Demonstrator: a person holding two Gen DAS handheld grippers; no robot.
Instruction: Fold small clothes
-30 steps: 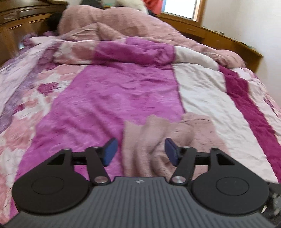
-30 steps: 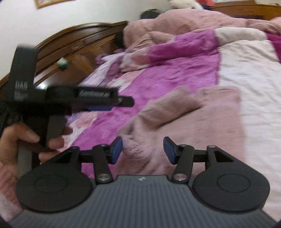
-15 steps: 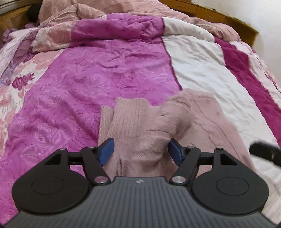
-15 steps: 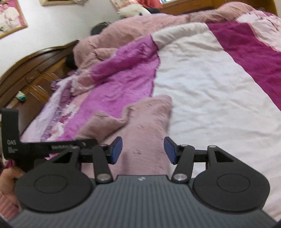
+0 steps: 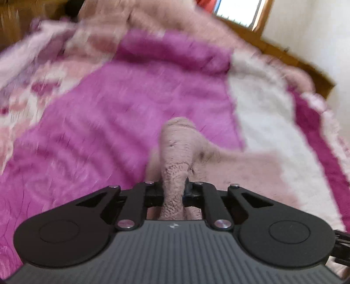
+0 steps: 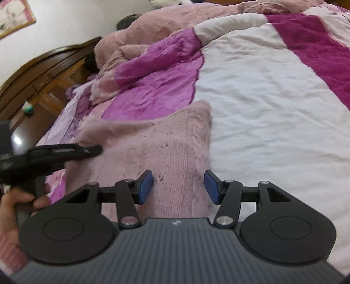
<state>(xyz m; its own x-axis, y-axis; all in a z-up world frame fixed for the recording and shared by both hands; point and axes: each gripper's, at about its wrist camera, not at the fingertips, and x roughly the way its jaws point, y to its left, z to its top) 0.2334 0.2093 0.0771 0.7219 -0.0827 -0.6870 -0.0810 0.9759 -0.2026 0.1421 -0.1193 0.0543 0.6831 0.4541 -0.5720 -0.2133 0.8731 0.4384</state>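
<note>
A small dusty-pink knitted sweater lies spread on the bedspread. My left gripper is shut on a bunched fold of the sweater, which stands up in a ridge between its jaws. The left wrist view is blurred by motion. In the right wrist view that left gripper reaches in from the left, held by a person's hand, at the sweater's left side. My right gripper hovers open over the sweater's near right part, its blue pads apart and not pressing the knit.
The bed carries a magenta, white and floral quilt, with a heaped pink duvet at the far end. A dark wooden headboard runs along the left, and a wooden frame edge with a window lies at the back right.
My left gripper came down onto the sweater and shut on a fold of it. The right gripper shifted over the sweater's right part and stayed open.
</note>
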